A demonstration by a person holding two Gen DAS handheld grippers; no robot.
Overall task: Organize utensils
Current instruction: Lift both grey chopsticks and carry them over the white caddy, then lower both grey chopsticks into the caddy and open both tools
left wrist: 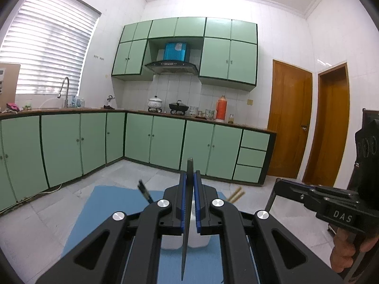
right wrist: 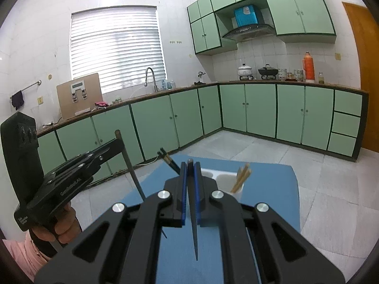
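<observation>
Both tongs, left [left wrist: 189,177] and right [right wrist: 190,168], are clamped on upright dark chopsticks [left wrist: 187,213].

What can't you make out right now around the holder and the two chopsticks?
- Holder: left view, mostly hidden behind the left gripper; right view, only its rim shows past the right gripper.
- Black chopsticks: lower ends hidden by the grippers.
- Held chopstick: tip cut off near the bottom edge.

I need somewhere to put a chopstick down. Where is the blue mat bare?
The blue mat is bare right of the white holder, out to its edge. The holder's left is crowded by dark chopsticks and the left gripper.
</observation>
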